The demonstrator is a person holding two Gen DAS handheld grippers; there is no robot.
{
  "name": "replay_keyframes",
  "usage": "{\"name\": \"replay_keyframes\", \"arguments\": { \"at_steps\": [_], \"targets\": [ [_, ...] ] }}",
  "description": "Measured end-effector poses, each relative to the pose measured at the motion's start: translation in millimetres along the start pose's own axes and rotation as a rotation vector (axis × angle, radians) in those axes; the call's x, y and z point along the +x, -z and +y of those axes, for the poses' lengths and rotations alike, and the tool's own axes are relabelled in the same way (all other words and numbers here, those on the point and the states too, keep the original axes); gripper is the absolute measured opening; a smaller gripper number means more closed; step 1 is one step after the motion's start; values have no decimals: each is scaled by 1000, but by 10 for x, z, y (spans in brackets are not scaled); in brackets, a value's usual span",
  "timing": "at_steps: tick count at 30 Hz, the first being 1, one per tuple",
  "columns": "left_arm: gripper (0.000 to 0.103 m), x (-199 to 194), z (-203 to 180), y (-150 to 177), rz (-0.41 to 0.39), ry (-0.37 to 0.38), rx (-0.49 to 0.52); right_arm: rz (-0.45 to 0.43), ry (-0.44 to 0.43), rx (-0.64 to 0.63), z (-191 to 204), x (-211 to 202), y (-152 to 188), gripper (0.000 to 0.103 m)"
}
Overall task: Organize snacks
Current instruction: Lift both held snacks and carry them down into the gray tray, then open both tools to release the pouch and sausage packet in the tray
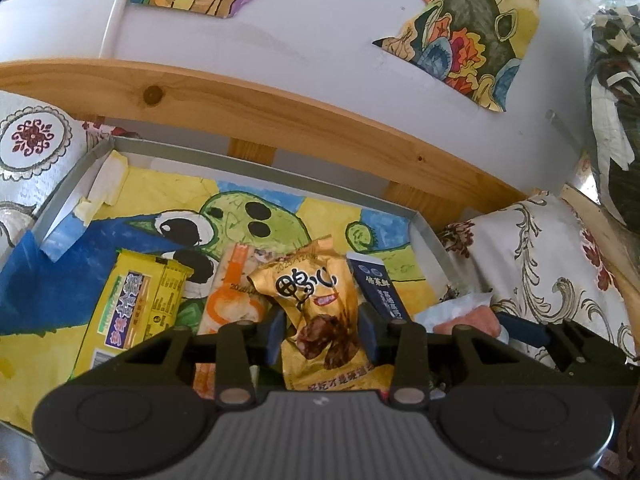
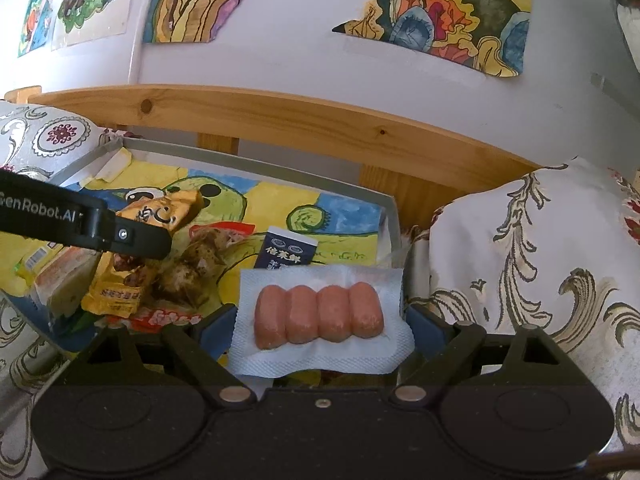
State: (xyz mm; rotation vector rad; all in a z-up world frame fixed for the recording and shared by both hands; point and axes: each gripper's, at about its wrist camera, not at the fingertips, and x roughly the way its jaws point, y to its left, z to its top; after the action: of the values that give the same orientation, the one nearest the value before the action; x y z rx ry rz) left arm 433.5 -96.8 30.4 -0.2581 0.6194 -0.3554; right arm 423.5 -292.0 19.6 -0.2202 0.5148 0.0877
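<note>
A gold snack packet [image 1: 320, 312] is pinched between the fingers of the left gripper [image 1: 322, 334] and is held upright above the grey tray [image 1: 256, 164]. In the right wrist view the same packet is seen from the side, hanging above a brown crumpled packet [image 2: 192, 272] and a red wrapper [image 2: 168, 316] that lie on the tray floor. A sealed pack of four sausages [image 2: 318, 316] is clamped by its white edges between the fingers of the right gripper [image 2: 320, 322], and it is held flat near the right wall of the tray. A dark blue carton [image 2: 288, 252] lies just beyond it. A yellow packet [image 1: 132, 304] and an orange packet [image 1: 232, 300] lie flat on the painted paper lining, left of the gold one.

The step in hand is judged to be the placing of both held snacks into the tray. The gold packet should be lowered into a free part of the lining and not onto the crumpled packet, so that a tidy row is kept. The sausage pack should be brought down flat in front of the carton and released only when it rests on the lining. Because the two grippers are close together, one should be moved at a time, so that a collision is avoided.
</note>
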Motion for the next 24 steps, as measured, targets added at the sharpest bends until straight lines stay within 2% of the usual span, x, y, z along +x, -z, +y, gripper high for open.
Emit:
{"name": "replay_keyframes", "arguments": {
  "at_steps": [7, 12, 17, 24],
  "targets": [
    [45, -60, -61, -20, -7, -4, 14, -28, -2, -19, -9, -97, -14, 96],
    [54, -163, -75, -52, -29, -8, 9, -54, 2, -31, -22, -221, -29, 98],
    [71, -325, -107, -78, -69, -15, 11, -91, 6, -39, -17, -399, -65, 102],
    [89, -584, -92, -38, -113, -32, -19, -122, 14, -23, 10, -684, -86, 102]
  ]
}}
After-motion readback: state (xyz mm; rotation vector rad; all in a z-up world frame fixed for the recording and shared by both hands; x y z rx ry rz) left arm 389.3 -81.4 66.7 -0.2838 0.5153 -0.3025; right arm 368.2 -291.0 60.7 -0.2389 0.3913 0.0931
